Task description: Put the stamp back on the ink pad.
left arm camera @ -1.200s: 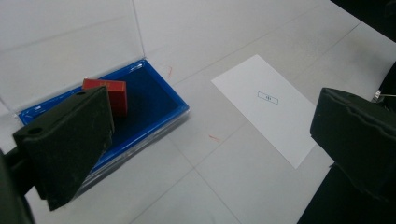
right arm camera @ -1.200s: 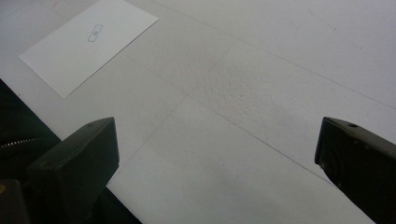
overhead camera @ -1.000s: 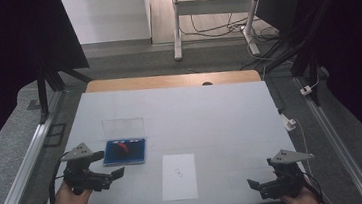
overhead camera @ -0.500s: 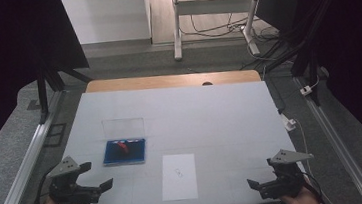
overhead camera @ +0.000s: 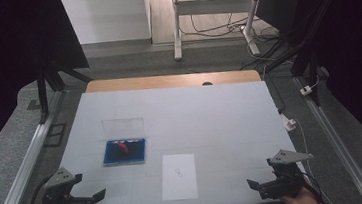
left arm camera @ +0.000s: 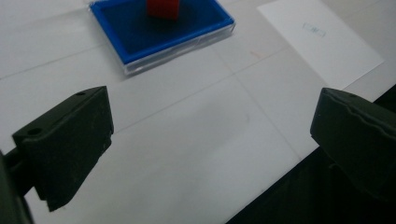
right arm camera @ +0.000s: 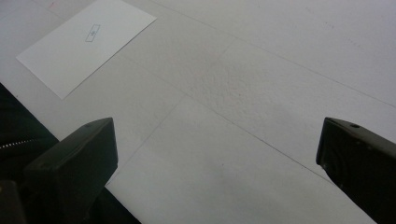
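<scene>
Both your jaws gape empty at the tabletop's (overhead camera: pixel 221 118) near edge; the blue tray (overhead camera: pixel 124 152) holding the red block (left arm camera: pixel 163 8) sits ahead of your left gripper (overhead camera: pixel 92 199); approach it level, squarely, your right gripper (overhead camera: pixel 255 185) parked.

Left tool (overhead camera: pixel 89 200): matte black body, two blocky black jaws, small round hole near a jaw's upper edge; grey three-cornered plate on top; dark cable trailing behind. Right tool (overhead camera: pixel 260 185): same black build, same grey plate, wavy jaw edge.
</scene>
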`<state>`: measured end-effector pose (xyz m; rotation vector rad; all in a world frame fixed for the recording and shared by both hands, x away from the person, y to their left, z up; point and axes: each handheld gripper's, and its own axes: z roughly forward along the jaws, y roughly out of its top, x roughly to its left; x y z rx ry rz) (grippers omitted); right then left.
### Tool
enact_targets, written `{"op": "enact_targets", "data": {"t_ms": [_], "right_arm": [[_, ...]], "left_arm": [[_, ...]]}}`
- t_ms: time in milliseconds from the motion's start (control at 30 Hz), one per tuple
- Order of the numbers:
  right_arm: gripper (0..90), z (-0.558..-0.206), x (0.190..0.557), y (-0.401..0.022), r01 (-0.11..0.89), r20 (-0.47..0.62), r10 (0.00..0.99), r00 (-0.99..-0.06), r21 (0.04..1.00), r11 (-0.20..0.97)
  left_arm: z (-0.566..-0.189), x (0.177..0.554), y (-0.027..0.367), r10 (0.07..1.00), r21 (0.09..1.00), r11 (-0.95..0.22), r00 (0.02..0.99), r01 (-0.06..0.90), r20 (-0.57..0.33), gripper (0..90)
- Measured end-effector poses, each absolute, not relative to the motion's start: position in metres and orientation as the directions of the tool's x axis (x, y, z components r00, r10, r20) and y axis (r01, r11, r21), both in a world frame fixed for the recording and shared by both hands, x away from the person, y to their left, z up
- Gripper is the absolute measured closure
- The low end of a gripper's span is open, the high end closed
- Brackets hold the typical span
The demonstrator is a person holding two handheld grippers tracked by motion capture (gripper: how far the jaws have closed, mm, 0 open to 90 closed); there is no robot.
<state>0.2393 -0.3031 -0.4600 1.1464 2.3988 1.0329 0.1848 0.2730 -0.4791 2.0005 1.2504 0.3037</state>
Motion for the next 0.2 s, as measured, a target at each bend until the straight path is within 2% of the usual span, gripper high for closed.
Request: {"op": "enact_targets", "data": {"t_ms": [200], "right_arm": [[0.0, -0.4607, 0.2395, -0.3026, 0.559, 0.040, 0.764, -0.644, 0.706, 0.435]], "left_arm": [[-0.4799, 0.1865, 0.2718, 0.854, 0.680, -0.249, 0.487, 0.690, -0.182, 0.0]]}}
